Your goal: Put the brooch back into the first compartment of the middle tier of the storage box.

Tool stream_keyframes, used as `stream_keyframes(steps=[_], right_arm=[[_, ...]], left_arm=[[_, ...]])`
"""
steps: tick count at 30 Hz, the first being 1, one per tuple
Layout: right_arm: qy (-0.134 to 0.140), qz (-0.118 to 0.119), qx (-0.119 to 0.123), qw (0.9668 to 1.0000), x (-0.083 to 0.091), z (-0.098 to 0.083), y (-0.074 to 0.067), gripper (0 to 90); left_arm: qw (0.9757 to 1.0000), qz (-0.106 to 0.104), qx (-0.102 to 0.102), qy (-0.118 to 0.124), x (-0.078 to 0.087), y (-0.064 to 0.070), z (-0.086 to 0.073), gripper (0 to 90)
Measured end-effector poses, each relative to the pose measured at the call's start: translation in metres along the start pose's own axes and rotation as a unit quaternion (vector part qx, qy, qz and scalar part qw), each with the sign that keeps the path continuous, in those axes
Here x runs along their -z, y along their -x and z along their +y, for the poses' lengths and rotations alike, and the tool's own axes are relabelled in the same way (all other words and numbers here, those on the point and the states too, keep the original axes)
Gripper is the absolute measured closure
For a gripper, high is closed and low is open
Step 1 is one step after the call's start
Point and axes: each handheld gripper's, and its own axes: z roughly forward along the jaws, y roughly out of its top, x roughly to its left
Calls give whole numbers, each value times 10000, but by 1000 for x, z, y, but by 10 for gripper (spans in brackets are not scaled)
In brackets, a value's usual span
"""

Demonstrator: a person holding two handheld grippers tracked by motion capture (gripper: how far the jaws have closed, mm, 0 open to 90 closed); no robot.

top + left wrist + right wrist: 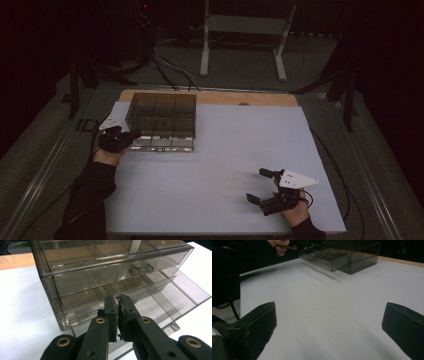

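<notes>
High view puts the left gripper (pixel 131 136), jaws pressed together on nothing, at left of centre against the lower left corner of the smoky transparent plastic drawer cabinet (pixel 162 116). Its bottom drawer (pixel 165 142) already stands partly out; the upper drawer looks unopened. Lower right, the right gripper (pixel 260 186) rests wide, empty.

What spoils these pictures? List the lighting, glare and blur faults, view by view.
High view: dim, background nearly black, only the table lit. Left hand-held gripper view: sharp, pale reflections across the smoky drawer box. Right hand-held gripper view: near jaws soft, streaky smear on the table beside the box.
</notes>
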Motion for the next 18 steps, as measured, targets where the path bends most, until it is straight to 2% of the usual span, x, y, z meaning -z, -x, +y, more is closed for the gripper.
stream_keyframes(steps=[12,18], right_arm=[[10,6,-26,10000,0,0,0,0],[15,-4,-34,10000,1,0,1,0]], left_arm=[[9998,-16,8,-185,-8,-1,-2,867],[9998,-13,56,-197,-10,-2,-3,867]])
